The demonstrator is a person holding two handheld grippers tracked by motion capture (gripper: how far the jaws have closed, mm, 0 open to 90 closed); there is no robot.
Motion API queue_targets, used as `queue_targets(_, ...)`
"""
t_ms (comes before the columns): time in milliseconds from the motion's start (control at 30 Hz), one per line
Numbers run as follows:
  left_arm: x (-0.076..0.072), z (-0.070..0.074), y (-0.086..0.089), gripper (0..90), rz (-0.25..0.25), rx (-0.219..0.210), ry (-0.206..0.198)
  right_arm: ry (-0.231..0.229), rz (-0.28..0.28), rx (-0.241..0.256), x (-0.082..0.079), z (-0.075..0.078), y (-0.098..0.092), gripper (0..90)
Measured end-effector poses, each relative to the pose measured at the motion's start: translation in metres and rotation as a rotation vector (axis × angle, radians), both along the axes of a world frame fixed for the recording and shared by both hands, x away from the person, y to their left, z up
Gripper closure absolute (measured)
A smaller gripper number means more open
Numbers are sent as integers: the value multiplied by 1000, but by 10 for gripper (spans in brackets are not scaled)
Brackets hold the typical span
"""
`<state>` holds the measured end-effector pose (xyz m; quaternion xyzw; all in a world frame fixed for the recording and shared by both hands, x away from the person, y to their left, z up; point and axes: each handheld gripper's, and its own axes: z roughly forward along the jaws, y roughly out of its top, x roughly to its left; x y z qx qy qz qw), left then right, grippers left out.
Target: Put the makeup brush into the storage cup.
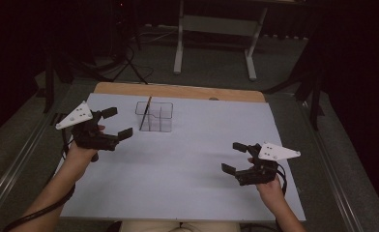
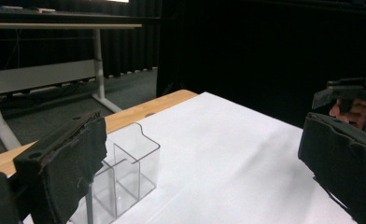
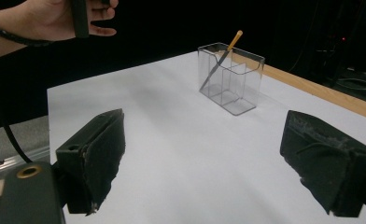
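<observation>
White table sheet (image 1: 178,164) — clear organizer (image 1: 154,116) holds pencil (image 1: 145,112), unlabelled.

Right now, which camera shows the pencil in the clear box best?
The right gripper view: the pencil leans in the clear box, shaft and orange end plain against the dark. The high view shows it as a thin dark slanted line. In the left gripper view, a claw pad hides most of it; a grey bit shows.
</observation>
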<state>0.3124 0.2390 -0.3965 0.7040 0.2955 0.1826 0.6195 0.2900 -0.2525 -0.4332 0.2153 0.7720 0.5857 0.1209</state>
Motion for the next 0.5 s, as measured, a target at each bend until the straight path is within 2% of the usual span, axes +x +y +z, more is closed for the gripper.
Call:
queue_targets(167,-8,-6,2,18,-13,3,0,-2,-5,3,-1,1,-1,140)
queue_targets(267,-13,-10,2,19,-35,-12,10,-5,-3,5,-1,1,-1,140)
queue_targets(500,-23,-17,1,19,-66,-3,5,-7,-6,-2,-2,2,-1,140)
